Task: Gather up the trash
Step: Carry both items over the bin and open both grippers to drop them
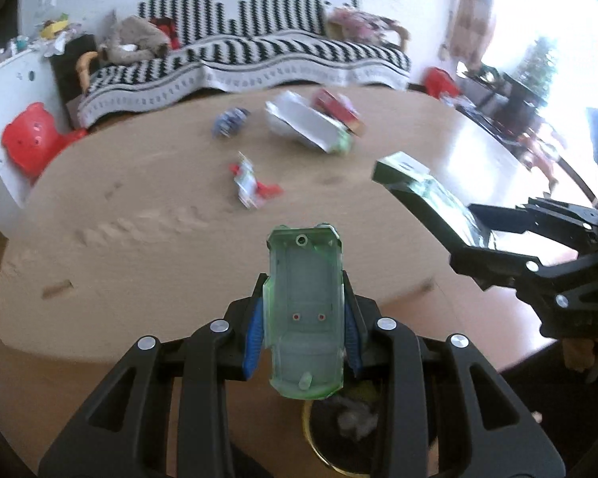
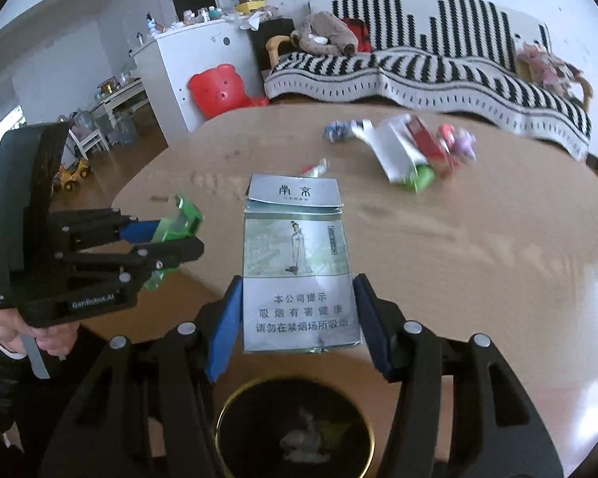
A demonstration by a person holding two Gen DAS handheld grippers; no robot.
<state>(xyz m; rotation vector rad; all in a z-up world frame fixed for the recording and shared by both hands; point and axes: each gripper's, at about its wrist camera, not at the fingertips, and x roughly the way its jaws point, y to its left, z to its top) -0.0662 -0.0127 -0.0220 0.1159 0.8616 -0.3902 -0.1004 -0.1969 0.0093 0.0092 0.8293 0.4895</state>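
We see the left hand-held gripper [image 1: 305,310] clenched on a translucent green plastic case [image 1: 305,306], its blue pads [image 1: 254,342] pressing the case's long sides, held above the near edge of the wooden counter [image 1: 147,239]. The right hand-held gripper [image 2: 297,318] grasps a flattened cigarette pack [image 2: 297,267] printed with a robed figure and Chinese text; the blue pad [image 2: 223,330] on the left meets the pack's edge, and the dark one on the right sits at its other edge. Directly below both grippers we see a round black bin with a gold rim [image 2: 295,430], crumpled scraps lying at its bottom. A hand [image 2: 40,338] in a dark sleeve grips the left tool's handle.

Farther back on the counter more litter lies apart from the grippers: a small red-and-white wrapper [image 1: 251,185], a crumpled blue-and-white wrapper [image 1: 231,121], and a blurred heap of a white carton [image 1: 307,123] with red packaging behind it. Beyond the counter stand a sofa under a black-and-white patterned throw [image 1: 259,55] and a red bear-shaped stool [image 1: 32,135].
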